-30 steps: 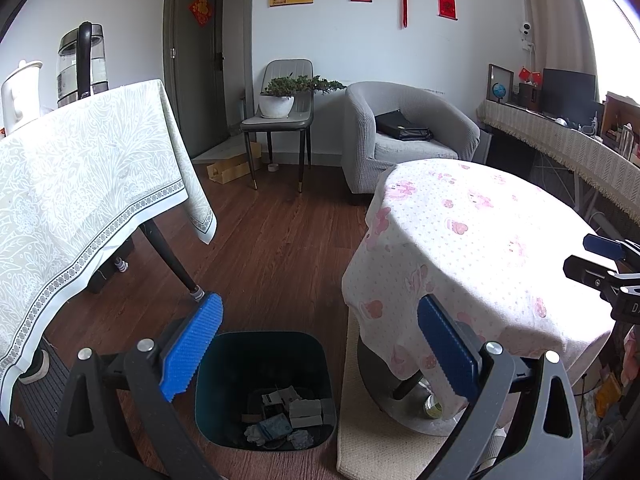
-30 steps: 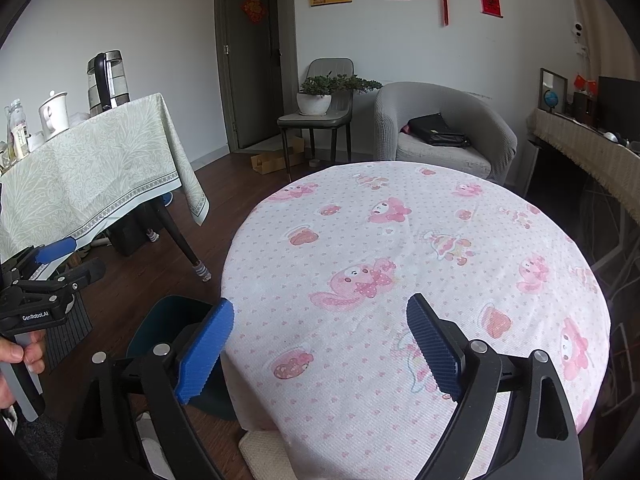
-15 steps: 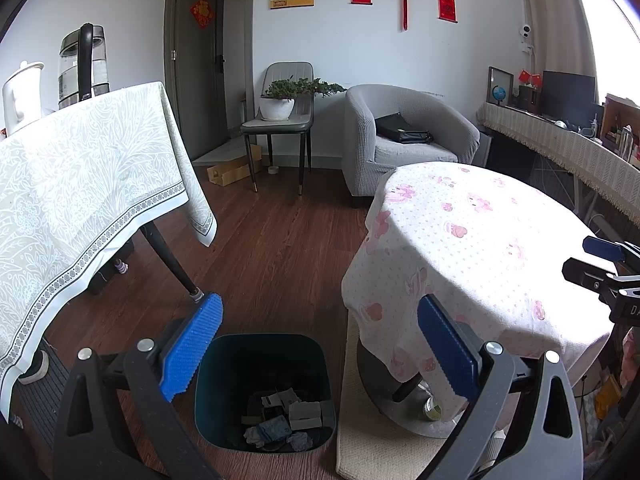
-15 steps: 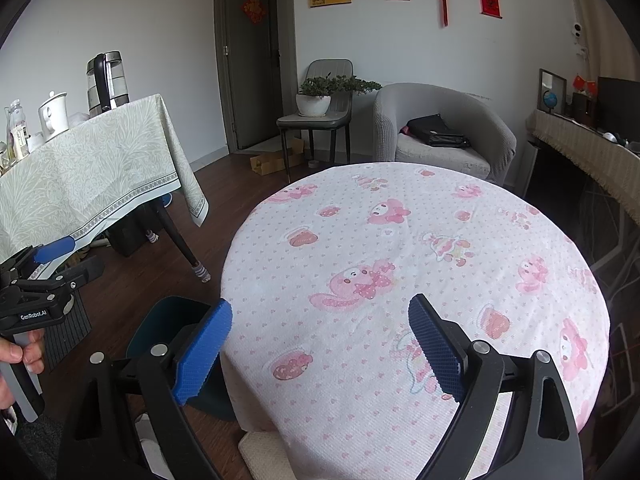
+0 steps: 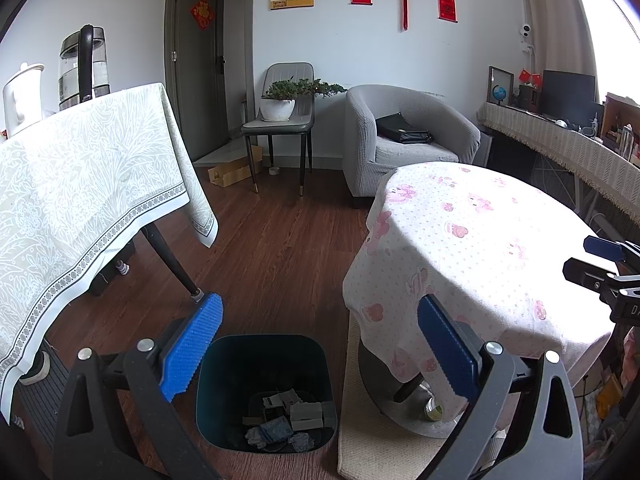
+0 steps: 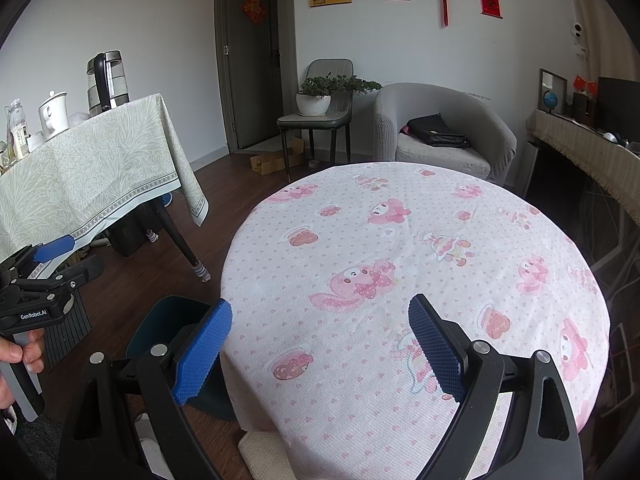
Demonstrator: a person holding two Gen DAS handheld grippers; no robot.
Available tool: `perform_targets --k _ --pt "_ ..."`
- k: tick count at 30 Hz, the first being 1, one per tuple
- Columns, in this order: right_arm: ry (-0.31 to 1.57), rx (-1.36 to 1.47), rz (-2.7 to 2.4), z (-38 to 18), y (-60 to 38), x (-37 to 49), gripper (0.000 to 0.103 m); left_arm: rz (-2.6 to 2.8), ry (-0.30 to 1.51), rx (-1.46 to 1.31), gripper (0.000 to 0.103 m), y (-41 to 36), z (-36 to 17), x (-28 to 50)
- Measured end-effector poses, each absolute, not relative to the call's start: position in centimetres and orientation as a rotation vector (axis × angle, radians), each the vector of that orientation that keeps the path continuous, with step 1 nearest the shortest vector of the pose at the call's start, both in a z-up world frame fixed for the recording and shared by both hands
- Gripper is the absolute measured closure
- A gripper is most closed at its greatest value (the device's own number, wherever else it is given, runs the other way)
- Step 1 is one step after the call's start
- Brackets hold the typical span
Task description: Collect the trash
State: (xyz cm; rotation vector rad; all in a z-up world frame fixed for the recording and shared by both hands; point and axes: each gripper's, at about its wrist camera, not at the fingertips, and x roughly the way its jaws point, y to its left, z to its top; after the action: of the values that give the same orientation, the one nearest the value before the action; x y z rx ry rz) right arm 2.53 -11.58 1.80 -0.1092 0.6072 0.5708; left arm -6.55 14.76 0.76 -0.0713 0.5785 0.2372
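**Both grippers empty, trash in the bin**

The left gripper (image 5: 320, 344) hangs with jaws spread wide and empty above the dark bin (image 5: 266, 392), which sits on the wood floor at 6 o'clock in its view. Crumpled trash (image 5: 286, 420) lies at the bin's bottom. The right gripper (image 6: 320, 344) is also released, holding nothing, over the round table (image 6: 420, 272), whose pink-printed cloth is bare. The bin stands just beside the table's base.

Glossy wood floor (image 5: 280, 248); matt dark plastic bin (image 5: 264, 364) with crumpled paper scraps (image 5: 280, 420); soft printed cloth on table (image 6: 400, 264); ribbed blue pads (image 5: 192, 344).
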Motion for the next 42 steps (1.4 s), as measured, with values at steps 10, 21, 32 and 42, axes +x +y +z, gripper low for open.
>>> perform_targets --k 10,21,32,42 --pt "0.605 -0.109 0.568 1.83 -11.58 2.53 0.012 0.237 0.578 -0.071 0.003 14.76 0.71 -6.61" --pt "0.605 -0.11 0.568 1.84 -11.56 2.49 0.012 0.248 0.578 -0.068 0.003 14.78 0.65 -6.62" --pt "0.605 -0.11 0.569 1.82 -11.55 2.51 0.012 0.269 0.594 -0.076 0.003 14.95 0.15 -6.59" --pt "0.605 -0.11 0.569 1.83 -11.52 2.5 0.012 0.25 0.587 -0.084 0.003 14.58 0.25 -6.64"
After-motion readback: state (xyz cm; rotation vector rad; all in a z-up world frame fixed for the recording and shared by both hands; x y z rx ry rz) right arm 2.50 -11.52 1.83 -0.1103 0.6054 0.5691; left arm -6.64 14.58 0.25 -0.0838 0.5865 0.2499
